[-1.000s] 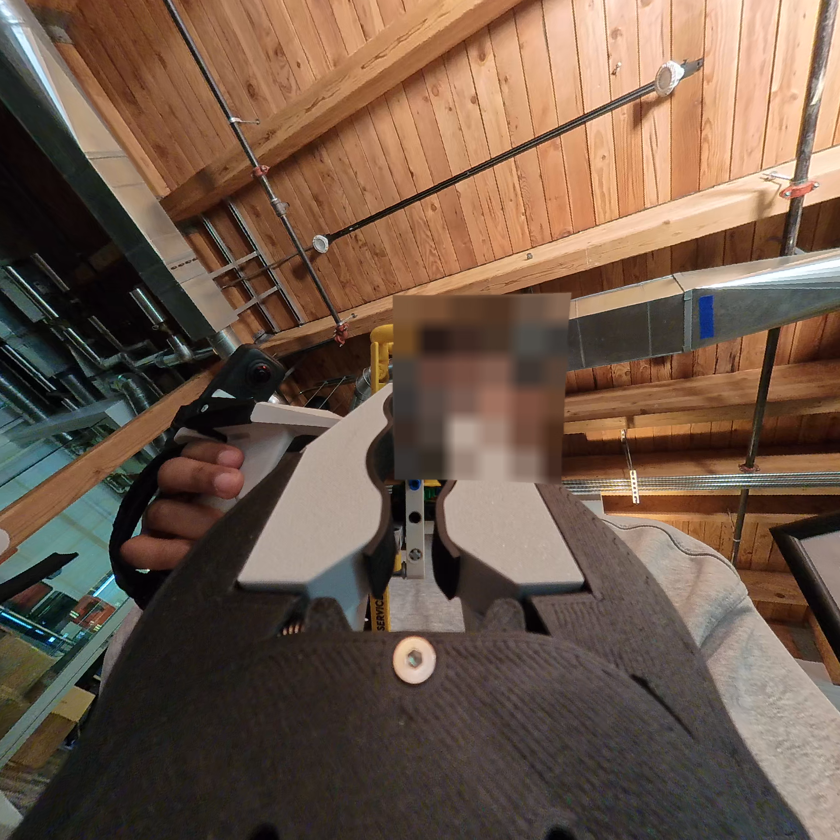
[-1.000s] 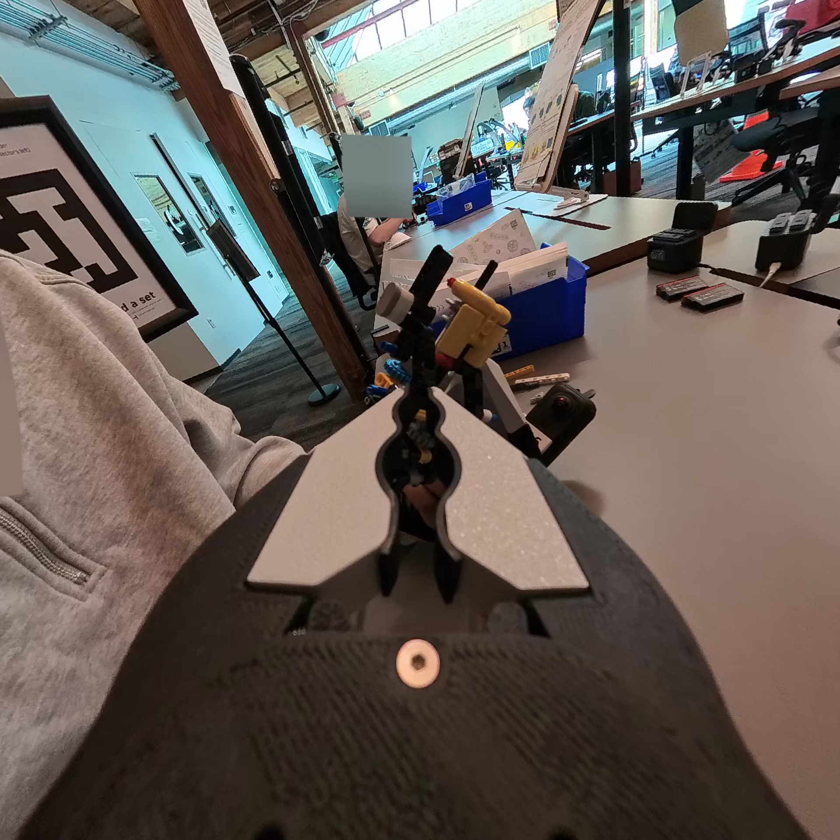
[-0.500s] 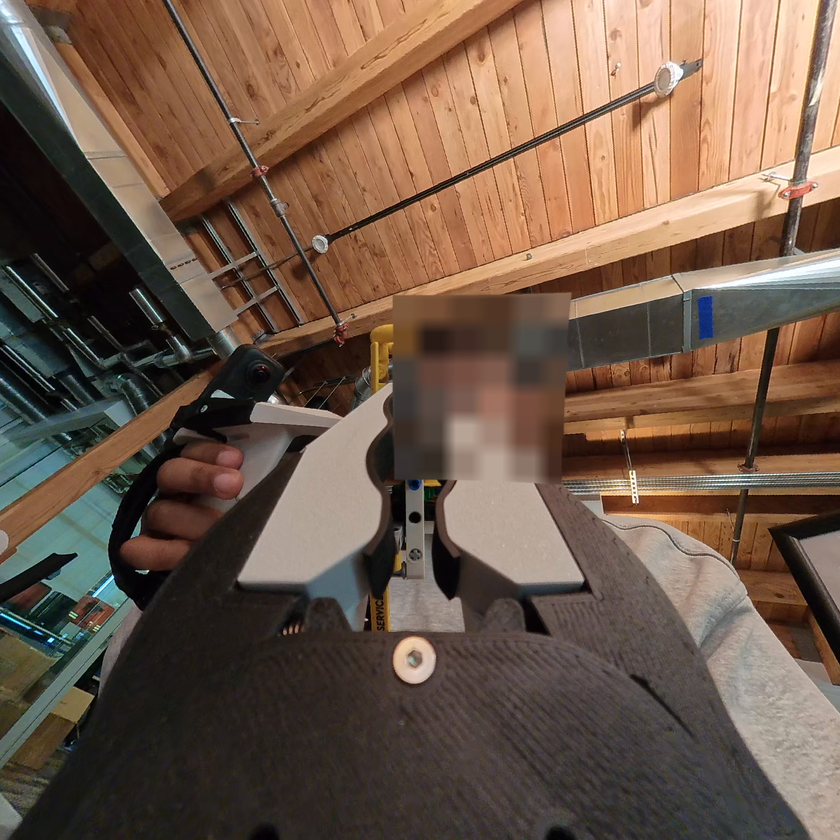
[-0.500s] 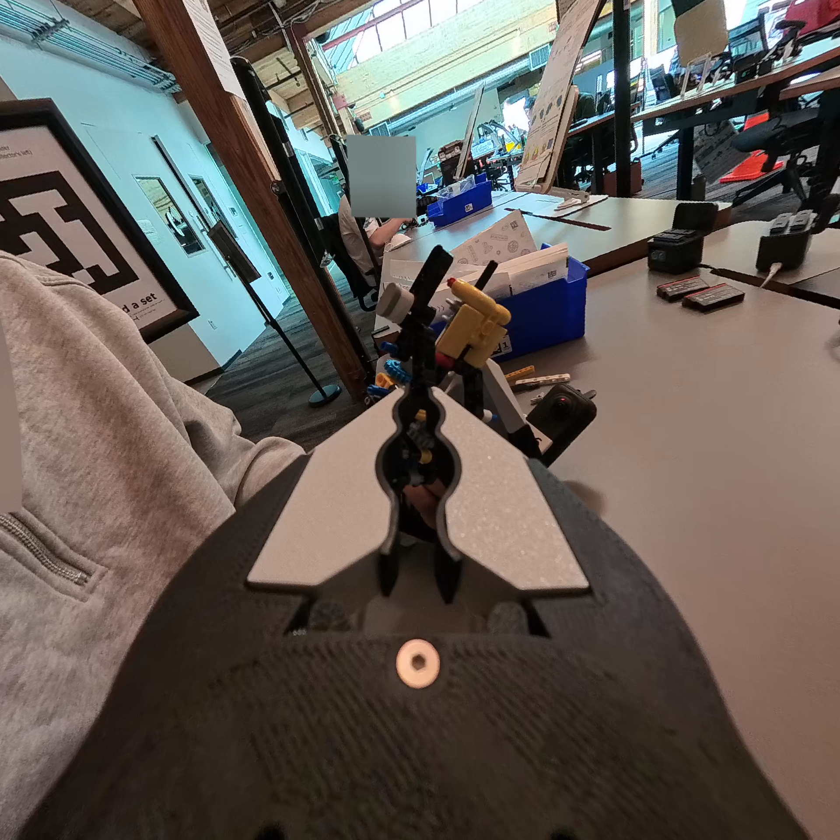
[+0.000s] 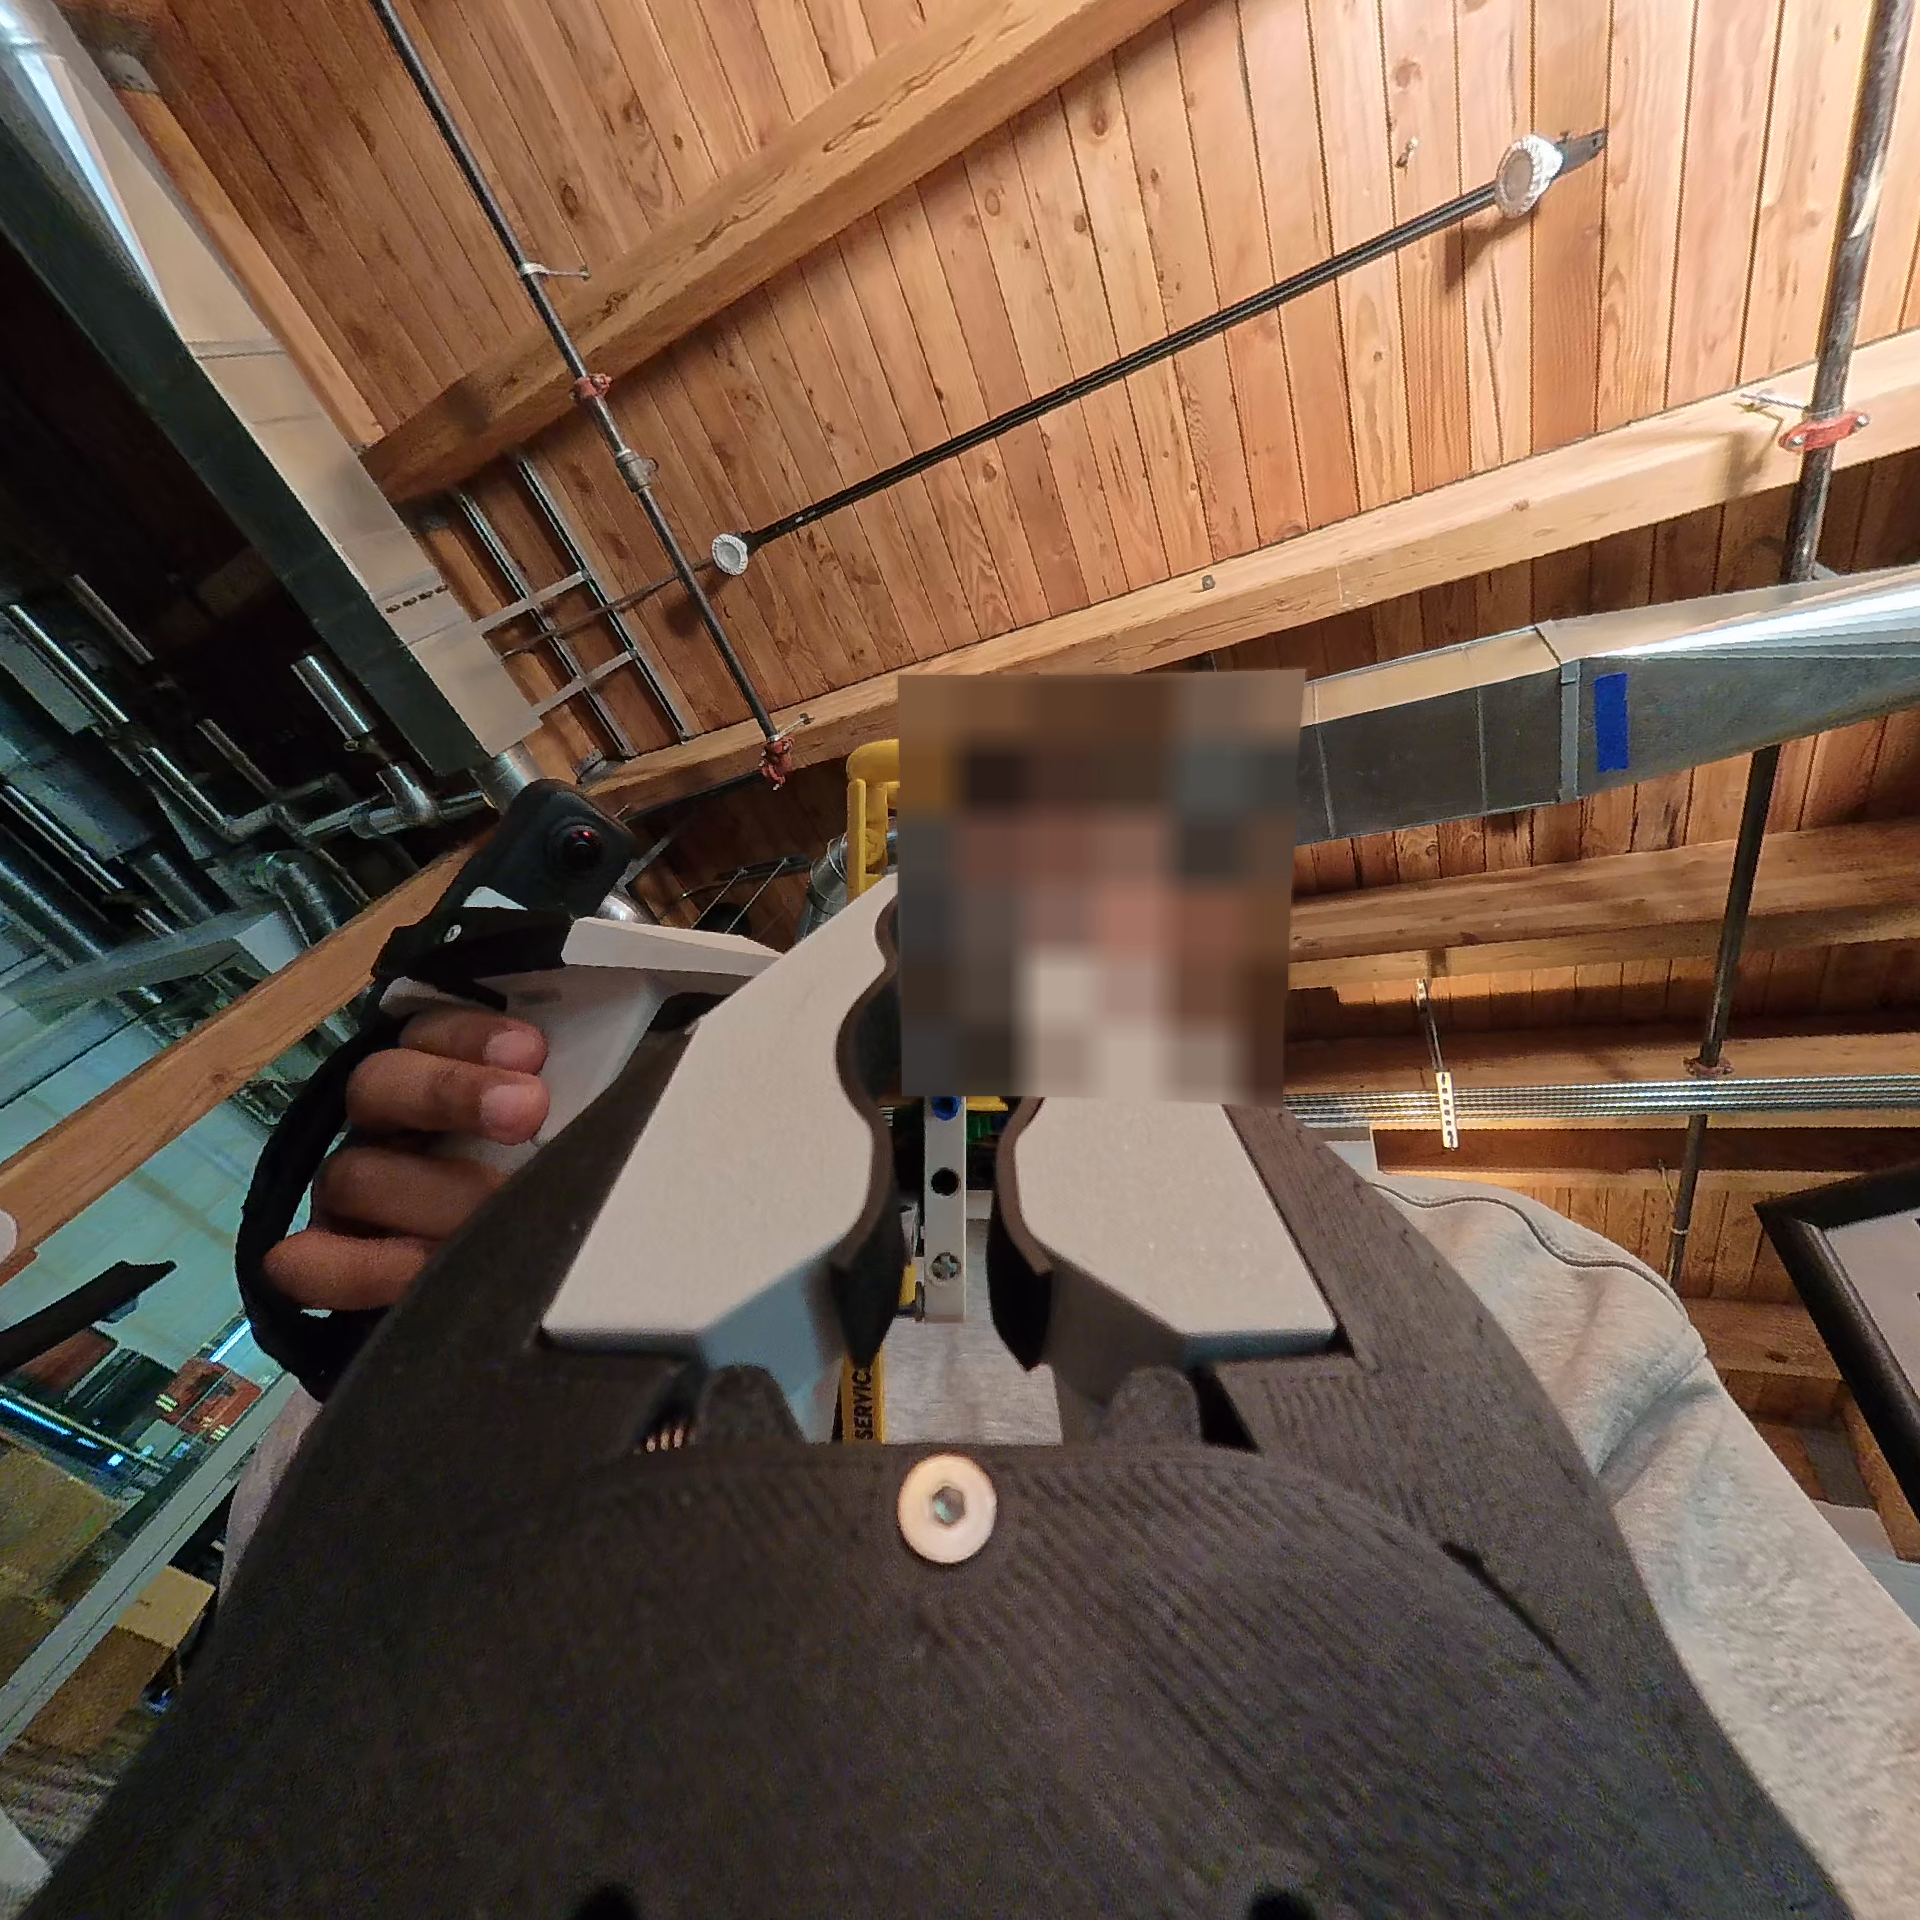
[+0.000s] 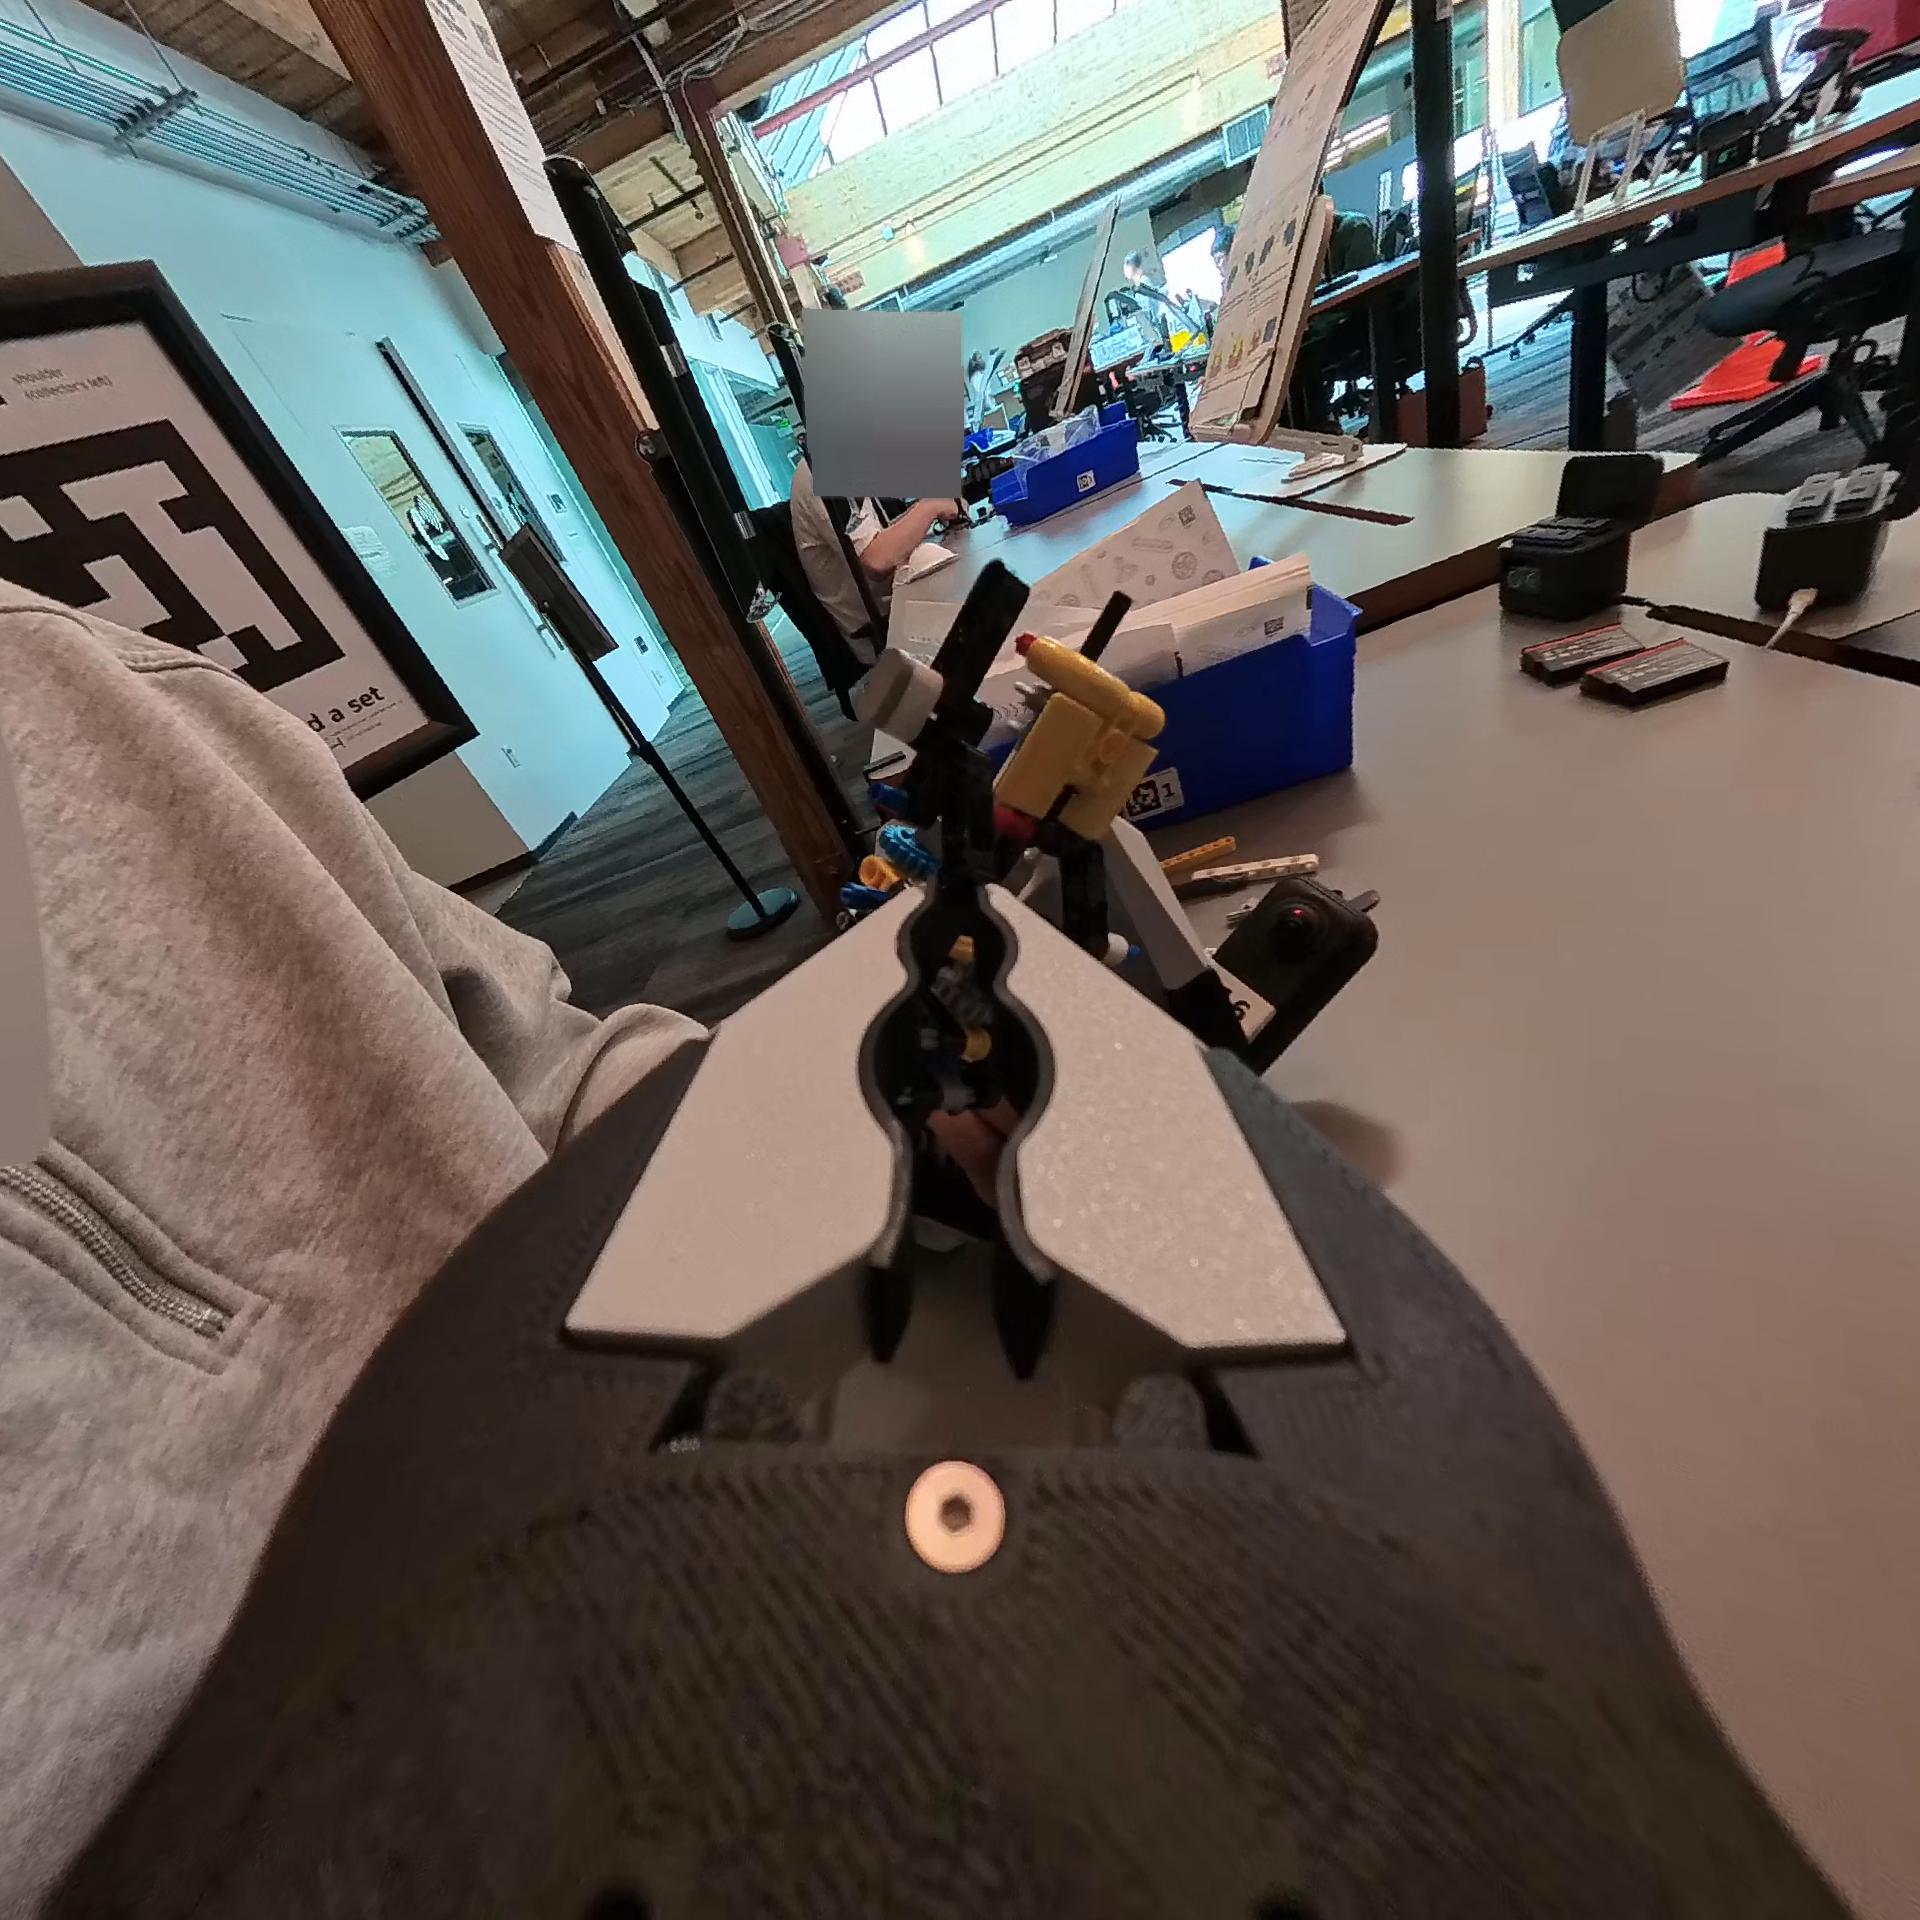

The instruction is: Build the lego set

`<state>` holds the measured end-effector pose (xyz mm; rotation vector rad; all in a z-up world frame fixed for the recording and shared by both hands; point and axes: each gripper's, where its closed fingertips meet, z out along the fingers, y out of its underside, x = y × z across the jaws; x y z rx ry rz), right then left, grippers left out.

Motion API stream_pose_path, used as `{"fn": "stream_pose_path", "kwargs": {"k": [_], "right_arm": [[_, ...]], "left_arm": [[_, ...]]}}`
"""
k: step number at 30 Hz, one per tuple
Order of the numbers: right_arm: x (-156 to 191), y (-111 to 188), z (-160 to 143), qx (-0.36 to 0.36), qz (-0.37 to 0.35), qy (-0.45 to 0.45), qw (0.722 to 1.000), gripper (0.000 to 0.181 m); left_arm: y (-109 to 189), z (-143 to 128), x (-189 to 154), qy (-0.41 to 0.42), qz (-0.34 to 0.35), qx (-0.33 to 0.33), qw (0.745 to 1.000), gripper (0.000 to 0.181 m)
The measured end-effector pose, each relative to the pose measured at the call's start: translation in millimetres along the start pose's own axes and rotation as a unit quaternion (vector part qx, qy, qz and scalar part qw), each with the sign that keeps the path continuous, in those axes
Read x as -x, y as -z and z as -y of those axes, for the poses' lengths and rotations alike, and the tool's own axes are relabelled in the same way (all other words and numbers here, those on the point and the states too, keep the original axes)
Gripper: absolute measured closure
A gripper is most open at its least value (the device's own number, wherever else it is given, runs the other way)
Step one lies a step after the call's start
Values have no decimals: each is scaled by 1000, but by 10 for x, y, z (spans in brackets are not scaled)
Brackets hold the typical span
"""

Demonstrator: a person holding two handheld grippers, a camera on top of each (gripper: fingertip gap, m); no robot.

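Observation:
In the right wrist view my right gripper is shut on the black lower part of the lego model, a small build of black beams with a yellow block and a grey piece on top, held above the table edge. The left gripper's pale fingers hold the same model from the right, its camera beside them. In the left wrist view my left gripper points up at the ceiling and is shut on a grey holed beam of the model. Its fingertips are hidden by a mosaic patch. The right gripper's handle sits in a hand at left.
A grey table stretches to the right. On it are a blue bin with papers, loose lego pieces, two flat black packs and black cases. A wooden post and a framed sign stand at left. One gripper's finger ends stand about 6 cm off the other's.

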<state>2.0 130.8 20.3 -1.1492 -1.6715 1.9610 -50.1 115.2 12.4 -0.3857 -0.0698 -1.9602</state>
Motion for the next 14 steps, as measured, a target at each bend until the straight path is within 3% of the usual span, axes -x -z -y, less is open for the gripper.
{"fn": "stream_pose_path", "kwargs": {"k": [14], "right_arm": [[-38, 1, 10, -1, -14, -3, 1000, 177]], "left_arm": [[5, 25, 4, -10, 6, -7, 1000, 177]]}}
